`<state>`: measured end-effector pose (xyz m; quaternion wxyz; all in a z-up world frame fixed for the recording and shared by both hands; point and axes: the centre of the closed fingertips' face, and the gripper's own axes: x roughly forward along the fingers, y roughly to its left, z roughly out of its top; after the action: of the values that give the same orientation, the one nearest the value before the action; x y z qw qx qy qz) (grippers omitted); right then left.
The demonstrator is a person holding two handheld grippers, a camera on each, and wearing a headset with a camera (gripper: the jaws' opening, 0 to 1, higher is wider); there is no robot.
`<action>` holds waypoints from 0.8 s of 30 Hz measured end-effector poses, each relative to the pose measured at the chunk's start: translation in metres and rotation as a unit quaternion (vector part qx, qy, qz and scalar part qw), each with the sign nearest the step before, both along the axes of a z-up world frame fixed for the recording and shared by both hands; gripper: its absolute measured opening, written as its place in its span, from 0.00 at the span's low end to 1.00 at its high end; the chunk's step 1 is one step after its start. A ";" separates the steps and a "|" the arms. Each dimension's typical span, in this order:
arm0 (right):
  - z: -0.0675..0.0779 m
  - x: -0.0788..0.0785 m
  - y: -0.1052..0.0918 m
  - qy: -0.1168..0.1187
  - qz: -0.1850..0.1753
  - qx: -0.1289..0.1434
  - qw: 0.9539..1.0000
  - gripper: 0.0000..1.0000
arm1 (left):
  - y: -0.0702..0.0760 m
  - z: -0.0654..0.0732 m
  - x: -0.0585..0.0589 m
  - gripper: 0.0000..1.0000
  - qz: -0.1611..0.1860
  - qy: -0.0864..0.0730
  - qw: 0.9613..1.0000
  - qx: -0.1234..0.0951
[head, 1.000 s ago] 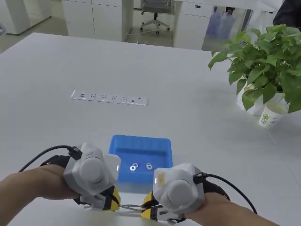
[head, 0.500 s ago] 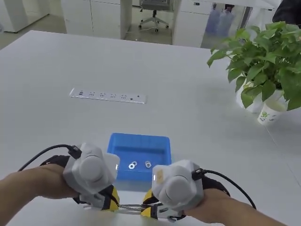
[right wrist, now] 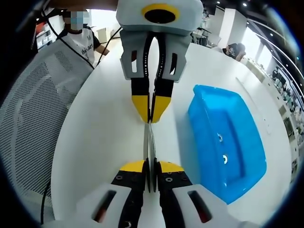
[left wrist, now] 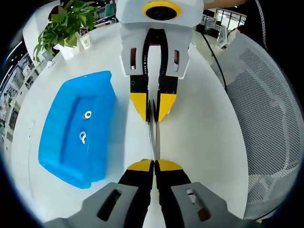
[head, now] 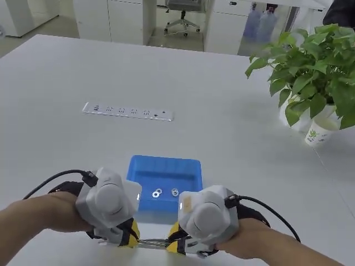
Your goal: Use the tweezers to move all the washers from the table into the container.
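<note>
Steel tweezers [left wrist: 153, 137] pinched by L tool [left wrist: 154, 163] & R tool [right wrist: 149, 164], container [head: 165, 164] just beside.

Looks like an office. Centres on a wide white table [head: 222, 100] carrying a white power strip [head: 127, 113] and a leafy potted plant [head: 310, 66] in a white pot. Beyond the far edge, has a wheeled swivel chair [head: 183, 6] on a pale floor, a row of plain white cabinets [head: 122, 22] and what seem to be bluish water bottles [head: 254, 25], too blurred to be sure. Also has a grey mesh chair back [left wrist: 270, 118] close beside the table in the left gripper view.
</note>
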<state>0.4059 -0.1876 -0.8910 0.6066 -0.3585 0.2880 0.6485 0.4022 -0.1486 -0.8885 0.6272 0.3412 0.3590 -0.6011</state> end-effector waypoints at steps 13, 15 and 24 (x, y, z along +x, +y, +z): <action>0.000 0.001 0.001 -0.010 0.005 -0.011 1.000 0.12 | 0.007 -0.002 0.001 0.12 0.009 -0.002 1.000 0.010; 0.001 0.002 0.001 -0.010 0.004 -0.010 1.000 0.12 | 0.009 -0.001 0.001 0.14 0.011 -0.003 1.000 0.012; 0.009 0.006 0.000 -0.008 -0.016 0.006 1.000 0.16 | 0.016 0.006 0.003 0.17 0.026 -0.008 1.000 0.005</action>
<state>0.4120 -0.1875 -0.8819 0.6212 -0.3553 0.2850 0.6377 0.4056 -0.1322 -0.8829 0.6437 0.3396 0.3657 -0.5801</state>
